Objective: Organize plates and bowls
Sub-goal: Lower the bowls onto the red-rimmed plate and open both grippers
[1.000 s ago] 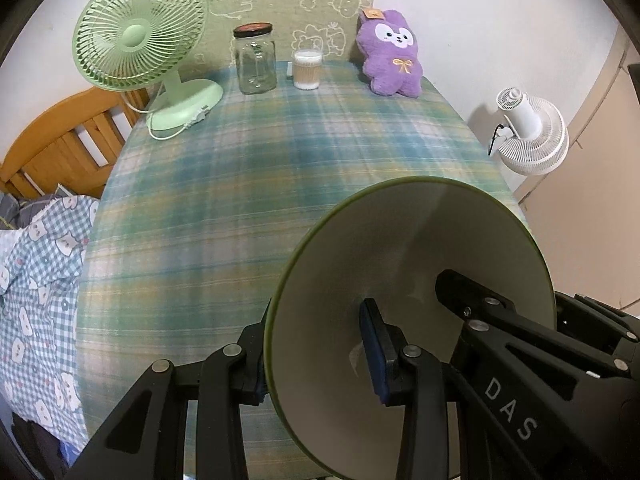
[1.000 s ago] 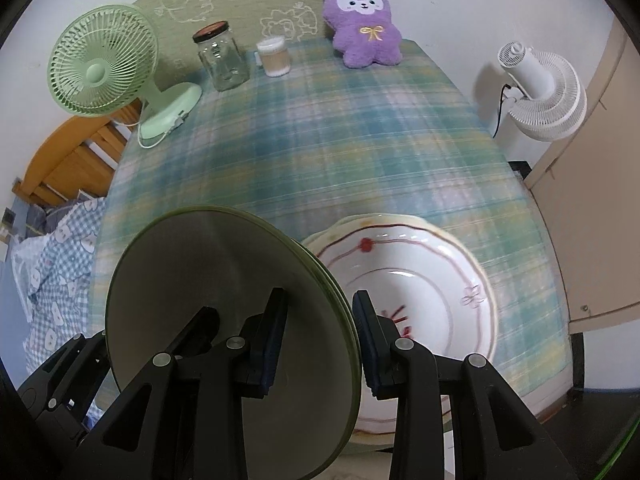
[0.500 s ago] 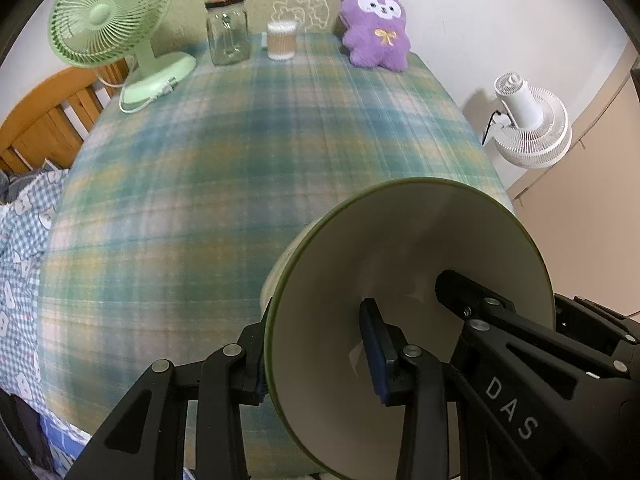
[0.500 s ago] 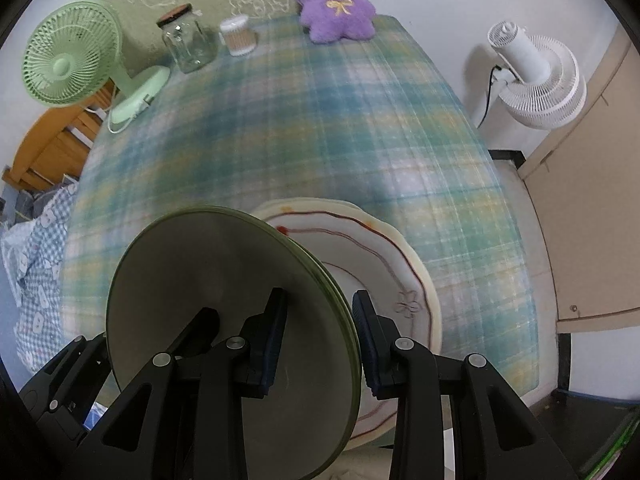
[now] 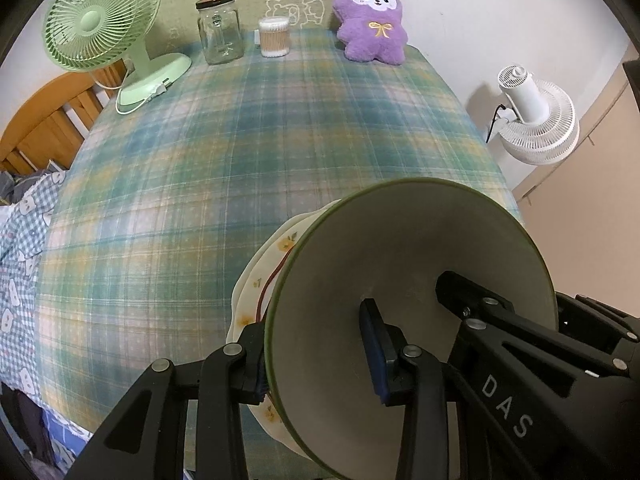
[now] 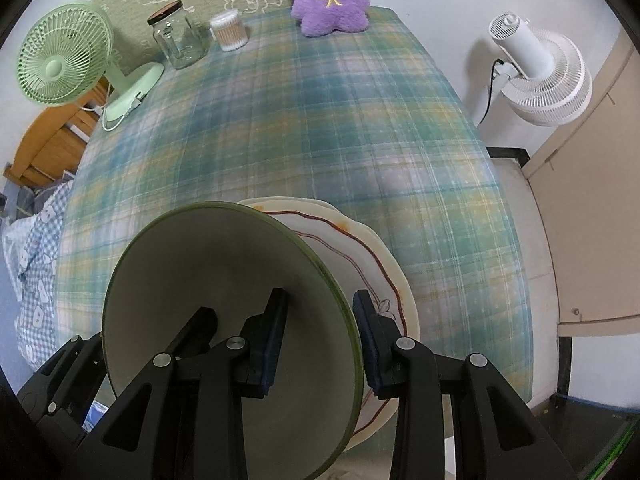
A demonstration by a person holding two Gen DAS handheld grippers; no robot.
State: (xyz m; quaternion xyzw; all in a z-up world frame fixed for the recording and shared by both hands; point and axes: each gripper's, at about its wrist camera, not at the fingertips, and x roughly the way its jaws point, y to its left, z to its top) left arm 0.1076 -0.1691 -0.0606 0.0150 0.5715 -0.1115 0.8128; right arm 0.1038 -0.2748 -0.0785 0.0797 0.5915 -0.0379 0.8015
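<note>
Both grippers hold one green-rimmed bowl (image 5: 416, 280) by opposite rims, above the near edge of the plaid table. My left gripper (image 5: 316, 356) is shut on its left rim. My right gripper (image 6: 320, 340) is shut on its right rim; the bowl (image 6: 224, 292) fills the lower left of the right wrist view. Under the bowl lies a cream floral plate (image 5: 260, 280) with a red line; it also shows in the right wrist view (image 6: 372, 256). Whether the bowl touches the plate is hidden.
At the table's far edge stand a green desk fan (image 5: 96, 20), a glass jar (image 5: 219, 32), a cotton swab tub (image 5: 274, 38) and a purple plush toy (image 5: 372, 24). A white floor fan (image 5: 536, 120) stands right of the table. A wooden bed frame (image 5: 36, 128) lies left.
Both grippers have carried the bowl over the floral plate, which now shows beneath the bowl in the left wrist view. Both grips are unchanged.
</note>
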